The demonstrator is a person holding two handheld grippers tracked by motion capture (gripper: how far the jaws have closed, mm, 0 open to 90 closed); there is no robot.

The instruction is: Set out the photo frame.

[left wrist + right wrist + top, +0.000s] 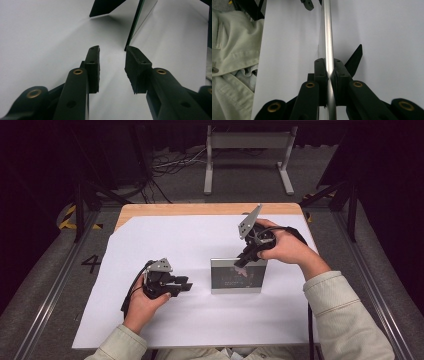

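Risk of tipping: picture frame standing upright on the white sheet covering the worktop, near centre, propped by a black rear stand. Right gripper clamped from above on the frame's top edge, jaws narrow on the metal rim. Any sideways pull or twist likely to topple the frame or slip the smooth rim. Left gripper just left of the frame, jaws half apart, empty. Frame appearance: silver border, dark reflective glass, thin profile.
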